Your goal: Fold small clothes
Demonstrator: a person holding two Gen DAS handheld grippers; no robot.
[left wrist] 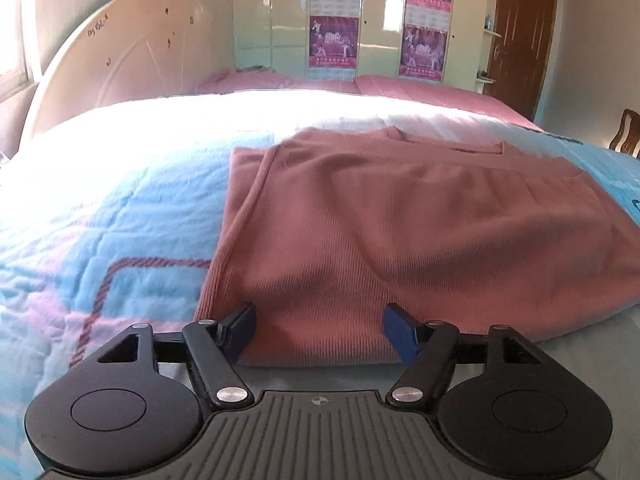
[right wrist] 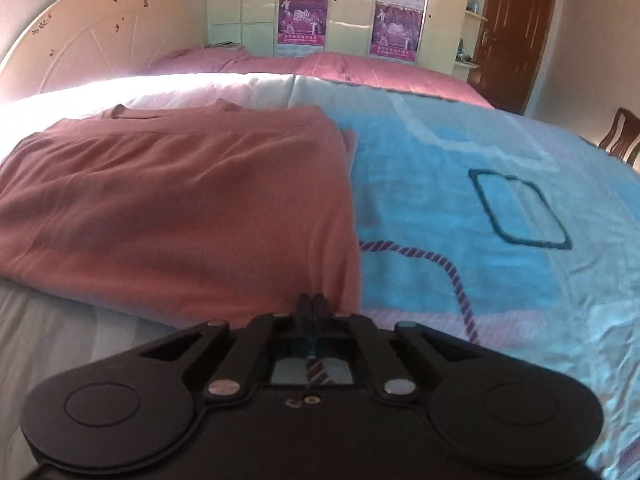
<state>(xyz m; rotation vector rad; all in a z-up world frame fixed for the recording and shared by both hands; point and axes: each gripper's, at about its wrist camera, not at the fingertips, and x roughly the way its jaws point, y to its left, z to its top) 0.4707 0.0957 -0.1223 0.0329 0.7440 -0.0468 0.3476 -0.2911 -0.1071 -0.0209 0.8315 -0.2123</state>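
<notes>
A folded pink garment (left wrist: 400, 220) is lying on the blue patterned quilt (left wrist: 112, 208) of the bed. The left tongs (left wrist: 319, 332) are standing wide, their blue tips straddling the garment's near hem. The right tongs (right wrist: 313, 307) are pressing together at the near right corner; whether cloth is pinched between them cannot be told.

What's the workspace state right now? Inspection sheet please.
Surface: bed with blue-pink quilt, wrinkled.
Job's things: pink garment, partly folded, lying flat.
Clutter: nothing seen.
Grippers: left gripper open, fingers astride garment's near hem; right gripper shut at the garment's near right corner, grasp unclear.
Cables: nothing seen.
Surroundings: headboard, wardrobe with posters, brown door, chair.
</notes>
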